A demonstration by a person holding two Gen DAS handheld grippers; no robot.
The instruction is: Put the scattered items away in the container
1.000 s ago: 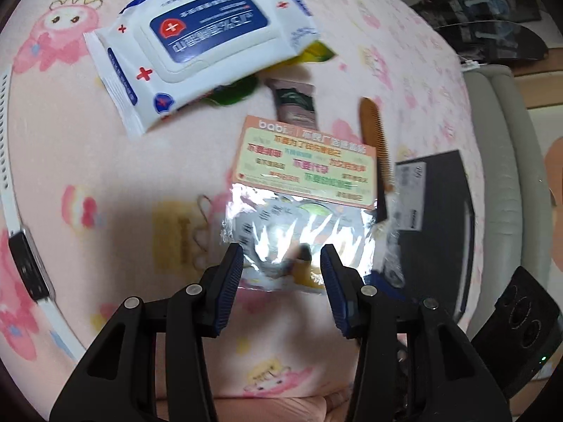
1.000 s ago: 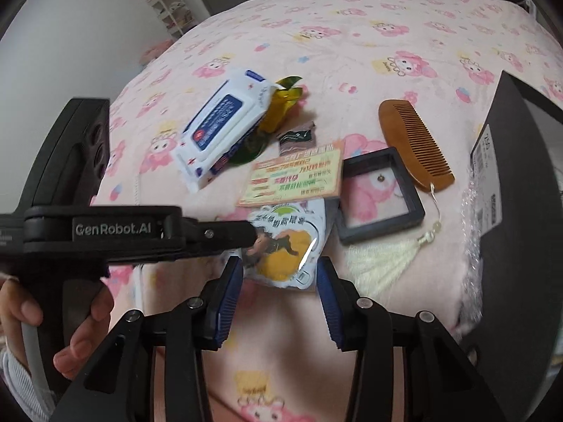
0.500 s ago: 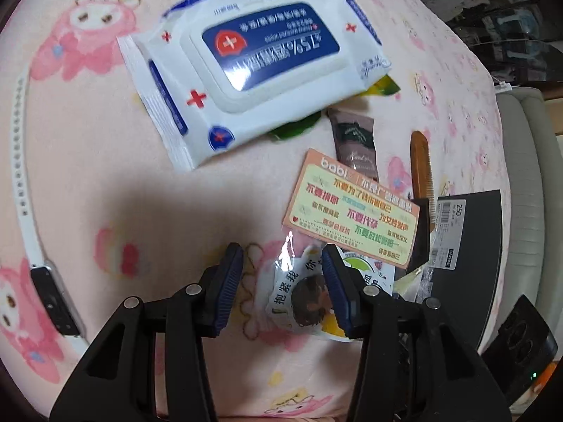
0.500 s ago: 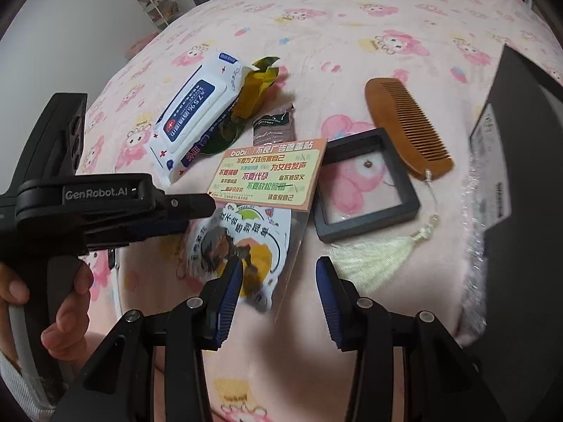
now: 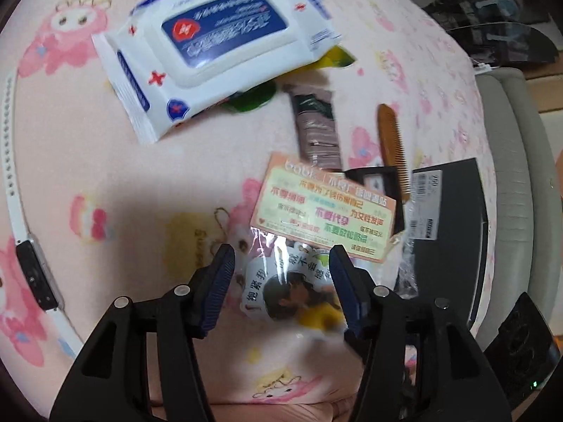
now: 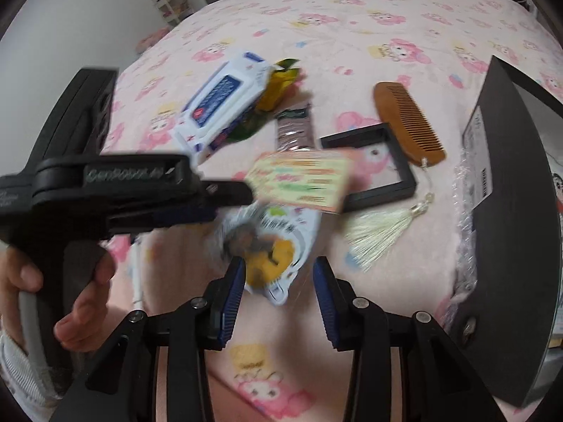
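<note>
Nothing I can see has gone into the box yet, so the tidying is barely begun. Starting from the left, a white strap (image 5: 10,161) lies along the edge of the bed (image 5: 70,140), then the wipes (image 5: 218,52) rest over a green-and-yellow wrapper (image 6: 279,84), with a brown sachet (image 5: 316,126) just beside them. In the middle is the sticker pack (image 5: 302,281), the piece I am working on. It sits between the fingers of my left tool (image 5: 281,256), whose jaws have just been opening and stand released, the pads clear of the pack. My right tool (image 6: 278,267) is clenched as narrow as it goes, with the pack's lower corner between its pads. Whether they truly pinch it is blurred, and I cannot tell. Further right lie the black frame (image 6: 373,168) and the comb (image 6: 408,123) with its tassel, and last comes the box (image 6: 499,211), standing at the bed's right side. By my reckoning every item is left to move.
</note>
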